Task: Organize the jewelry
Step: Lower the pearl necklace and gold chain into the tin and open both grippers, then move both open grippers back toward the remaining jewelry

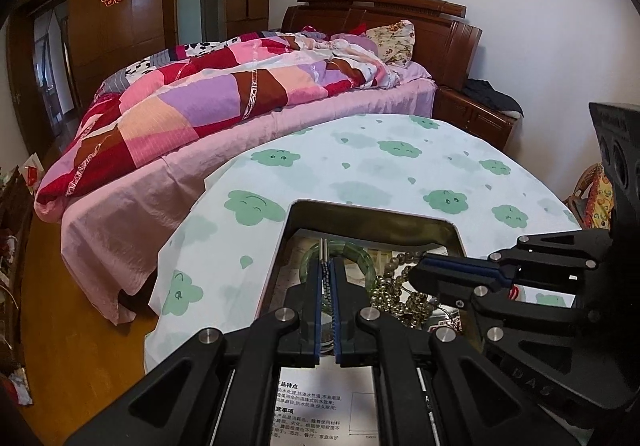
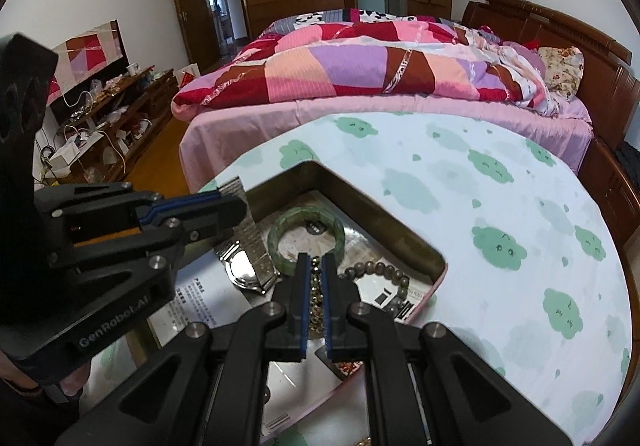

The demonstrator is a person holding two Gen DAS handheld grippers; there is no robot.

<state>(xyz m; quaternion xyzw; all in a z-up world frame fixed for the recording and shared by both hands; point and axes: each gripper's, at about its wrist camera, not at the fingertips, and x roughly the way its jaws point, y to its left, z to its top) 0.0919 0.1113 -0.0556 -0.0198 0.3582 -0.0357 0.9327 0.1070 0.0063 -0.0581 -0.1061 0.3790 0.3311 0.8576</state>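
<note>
Jewelry lies in an open metal tin point(image 2: 400, 230) on the clouded tablecloth point(image 2: 520, 205): green bangle point(image 2: 306, 234), wristwatch point(image 2: 244, 270), bead bracelet point(image 2: 384, 274), gold chain point(image 2: 318, 298). Left gripper point(image 1: 328, 266) closed, apparently pinching the watch's metal band; right gripper point(image 2: 315, 266) closed above the chain, grasp unconfirmed. Step: extraction. Next: lift clear without snagging.

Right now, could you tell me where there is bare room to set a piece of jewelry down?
The cloud-print tablecloth between the metal tin and the bed is bare. Inside the tin it is crowded: green bangle, watch, beaded bracelet, gold chain and both grippers.
</note>
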